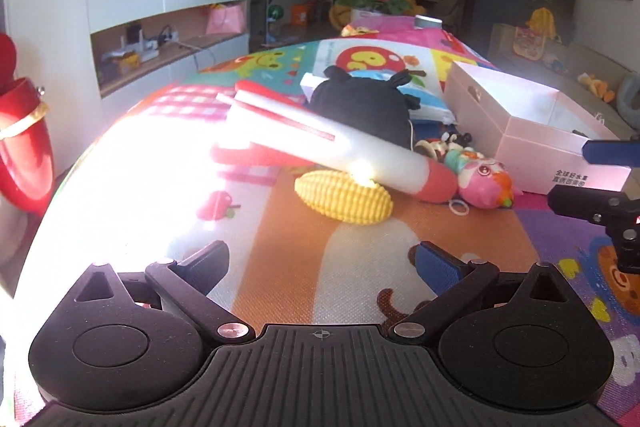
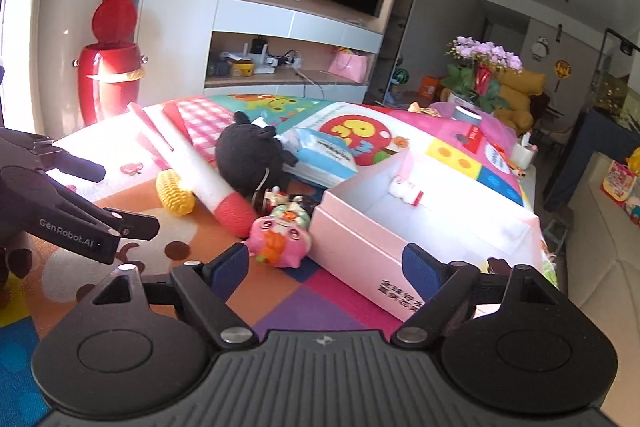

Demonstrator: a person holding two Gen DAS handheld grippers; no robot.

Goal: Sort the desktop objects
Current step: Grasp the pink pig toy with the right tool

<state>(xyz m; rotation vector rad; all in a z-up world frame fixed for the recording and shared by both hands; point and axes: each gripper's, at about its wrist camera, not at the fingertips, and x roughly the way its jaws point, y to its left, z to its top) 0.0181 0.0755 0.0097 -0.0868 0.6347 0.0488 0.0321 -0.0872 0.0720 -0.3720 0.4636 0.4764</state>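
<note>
A pile of toys lies on the colourful mat (image 1: pixel 360 267). It holds a yellow corn toy (image 1: pixel 344 197), a white and red rocket-shaped toy (image 1: pixel 320 143) resting on the corn, a black plush (image 1: pixel 360 103) and a pink squishy figure (image 1: pixel 486 181). To their right stands an open pink box (image 2: pixel 420 223) with a small white and pink item (image 2: pixel 406 193) inside. My left gripper (image 1: pixel 320 263) is open and empty, a short way in front of the corn. My right gripper (image 2: pixel 324 267) is open, just before the box's near corner and the pink figure (image 2: pixel 280 239), holding nothing.
A pack of wipes (image 2: pixel 324 151) lies behind the plush, and a small wheeled toy (image 2: pixel 276 197) and a white hair ring (image 1: pixel 459 207) sit by the pink figure. A red bin (image 2: pixel 108 75) stands off the table's left, with a TV shelf behind. A sofa runs along the right.
</note>
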